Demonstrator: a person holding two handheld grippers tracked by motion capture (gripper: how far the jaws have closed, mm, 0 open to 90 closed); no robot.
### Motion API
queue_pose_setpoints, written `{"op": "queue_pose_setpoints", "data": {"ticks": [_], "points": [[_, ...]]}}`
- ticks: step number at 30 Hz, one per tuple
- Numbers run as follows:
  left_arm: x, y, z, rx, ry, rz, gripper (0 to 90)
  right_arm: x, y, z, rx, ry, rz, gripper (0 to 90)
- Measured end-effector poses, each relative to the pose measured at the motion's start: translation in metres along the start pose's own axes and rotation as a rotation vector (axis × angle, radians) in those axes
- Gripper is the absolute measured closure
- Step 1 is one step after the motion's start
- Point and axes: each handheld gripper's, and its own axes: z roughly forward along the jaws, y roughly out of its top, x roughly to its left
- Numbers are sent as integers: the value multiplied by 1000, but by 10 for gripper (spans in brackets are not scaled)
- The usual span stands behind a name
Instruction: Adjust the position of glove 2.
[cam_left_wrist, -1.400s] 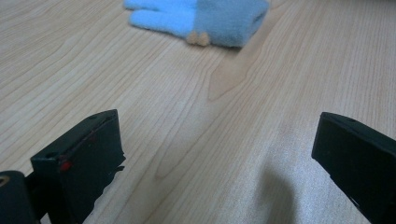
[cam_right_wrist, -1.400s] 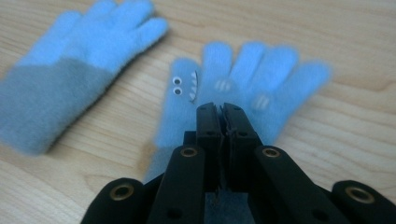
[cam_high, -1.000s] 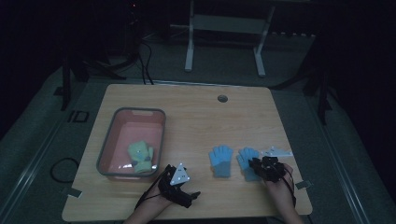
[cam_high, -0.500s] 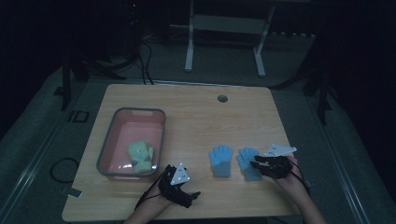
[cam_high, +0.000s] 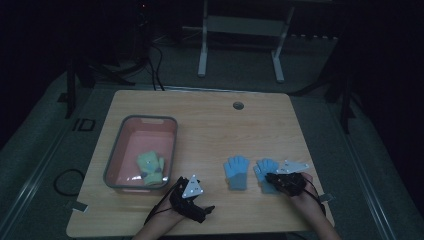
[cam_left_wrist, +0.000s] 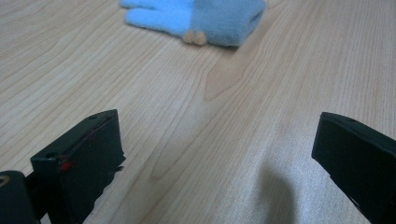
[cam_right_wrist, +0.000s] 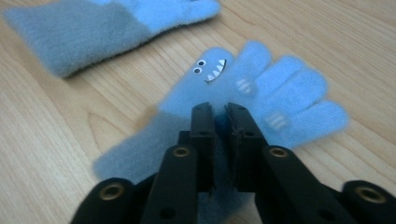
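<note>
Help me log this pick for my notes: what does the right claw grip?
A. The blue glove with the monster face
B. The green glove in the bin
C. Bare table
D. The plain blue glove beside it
A: in the right gripper view the right claw pinches the blue face glove.

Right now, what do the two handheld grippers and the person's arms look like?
Both grippers are black. The left gripper has blocky black jaws, one with a red mark, and carries a grey three-cornered plate; a thin black cable trails from it. The right gripper has slim black jaws with brass-coloured rivets and its own grey plate. The forearms show no sleeves.
</note>
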Motion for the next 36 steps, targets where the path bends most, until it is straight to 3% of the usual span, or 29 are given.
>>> {"op": "queue_pose_setpoints", "data": {"ticks": [5, 13, 17, 24, 36], "points": [[0, 0, 0, 2, 1, 1, 22, 0, 2, -5, -24, -16, 95, 862], [0, 0, 0, 2, 5, 0, 22, 0, 23, -31, -95, -70, 146, 863], [0, 0, 0, 4, 6, 4, 22, 3, 40, -43, -131, -89, 146, 863], [1, 0, 0, -2, 6, 0, 22, 10, 61, -52, -177, -77, 135, 862], [2, 0, -1, 2, 9, 4, 22, 37, 91, -39, -202, -11, 94, 862]]}}
